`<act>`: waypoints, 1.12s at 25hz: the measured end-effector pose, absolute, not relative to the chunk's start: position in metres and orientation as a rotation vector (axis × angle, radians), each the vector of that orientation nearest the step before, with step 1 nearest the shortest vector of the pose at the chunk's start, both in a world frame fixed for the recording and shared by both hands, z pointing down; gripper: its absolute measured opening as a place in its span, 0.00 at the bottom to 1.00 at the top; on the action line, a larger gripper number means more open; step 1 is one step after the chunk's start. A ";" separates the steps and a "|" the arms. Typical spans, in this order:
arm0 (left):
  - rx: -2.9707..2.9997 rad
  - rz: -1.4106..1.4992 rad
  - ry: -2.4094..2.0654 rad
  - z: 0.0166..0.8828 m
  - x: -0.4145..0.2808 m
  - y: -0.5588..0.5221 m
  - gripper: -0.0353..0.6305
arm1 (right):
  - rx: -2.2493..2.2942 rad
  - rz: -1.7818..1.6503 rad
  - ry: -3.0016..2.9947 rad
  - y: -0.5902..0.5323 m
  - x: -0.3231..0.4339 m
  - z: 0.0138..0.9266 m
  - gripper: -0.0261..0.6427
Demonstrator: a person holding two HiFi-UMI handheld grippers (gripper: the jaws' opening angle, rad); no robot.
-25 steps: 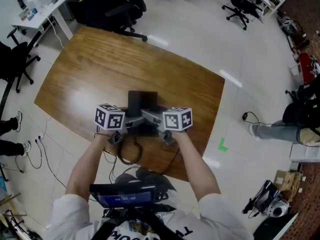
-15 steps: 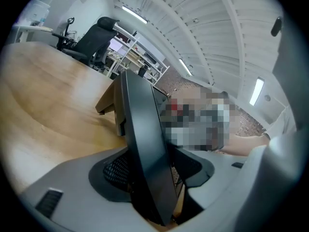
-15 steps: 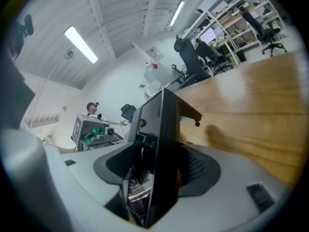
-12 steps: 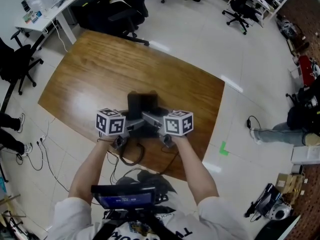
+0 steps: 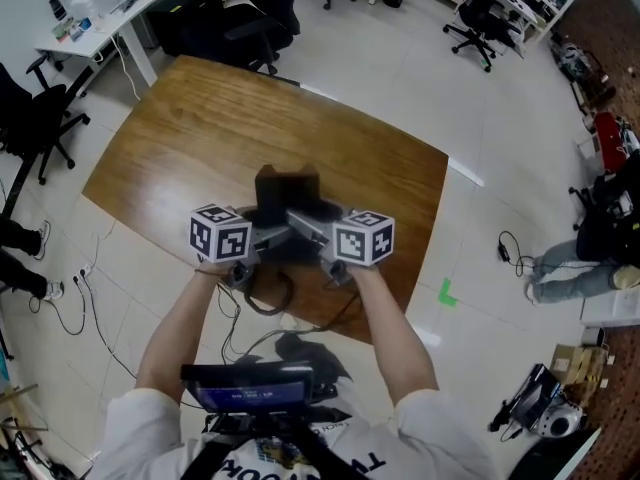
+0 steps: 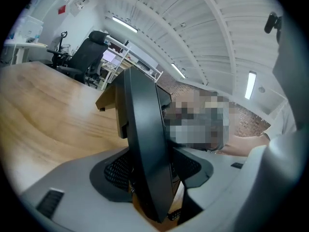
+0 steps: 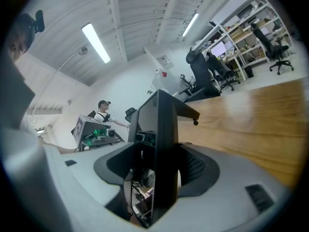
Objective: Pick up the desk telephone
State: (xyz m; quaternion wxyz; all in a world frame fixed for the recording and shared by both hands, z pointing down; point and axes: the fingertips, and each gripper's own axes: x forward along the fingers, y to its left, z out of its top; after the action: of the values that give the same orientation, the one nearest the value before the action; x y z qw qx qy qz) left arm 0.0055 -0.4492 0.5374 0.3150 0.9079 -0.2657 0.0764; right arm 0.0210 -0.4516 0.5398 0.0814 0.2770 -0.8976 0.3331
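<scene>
The left gripper (image 6: 147, 175) and the right gripper (image 7: 159, 173) are nearest, at 6 o'clock in the head view. Their jaws have just been closing, and each clamps one side edge of the black desk telephone (image 5: 287, 200). The left grips at its 9 o'clock, the right at its 3 o'clock. A black cord (image 5: 268, 298) loops down at 6 o'clock. Beyond lies the wooden table (image 5: 200, 138). Office chairs (image 5: 270, 3) stand at 12 o'clock and a white desk (image 5: 100, 8) at 10 o'clock.
</scene>
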 end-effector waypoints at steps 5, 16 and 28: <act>2.449 0.201 -0.692 0.516 0.000 -0.433 0.43 | 0.864 0.947 -2.727 -0.435 0.015 0.517 0.44; 2.571 0.173 -0.696 0.461 -0.011 -0.380 0.43 | 0.921 0.739 -2.793 -0.381 0.002 0.461 0.44; 2.739 0.078 -0.738 0.385 -0.029 -0.291 0.43 | 0.948 0.505 -2.900 -0.293 -0.016 0.384 0.44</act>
State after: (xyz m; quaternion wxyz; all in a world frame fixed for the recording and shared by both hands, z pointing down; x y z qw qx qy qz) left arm -0.0290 -0.2910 0.3846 0.1515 0.9541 -0.2570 0.0270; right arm -0.0161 -0.2934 0.3838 0.0246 0.3065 -0.9374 0.1633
